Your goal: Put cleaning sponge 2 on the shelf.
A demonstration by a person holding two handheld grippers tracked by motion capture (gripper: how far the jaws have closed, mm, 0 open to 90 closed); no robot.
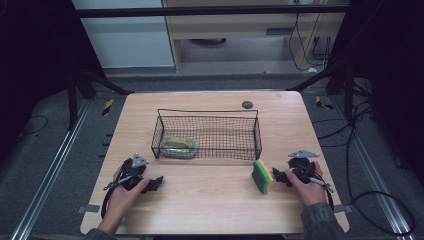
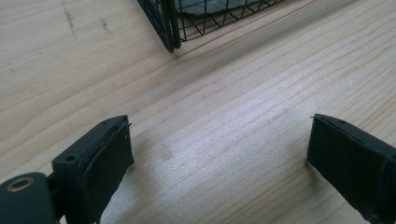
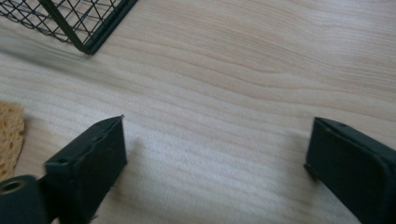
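While both claws gape empty, the basket (image 1: 207,131) mesh blurs a greenish lump (image 1: 178,146).

The table (image 1: 210,200) was pale wood with a fine grain, smooth and matt, catching a soft sheen in the left gripper view. At its twelve o'clock side stood a basket (image 1: 207,114) of thin black wire mesh. The sponge (image 1: 262,177) at four o'clock looked porous and rough, yellow foam with a green scouring layer. The left gripper (image 2: 219,154) and right gripper (image 3: 217,154) had matt black jaws, seemingly plastic with rubbery facing.
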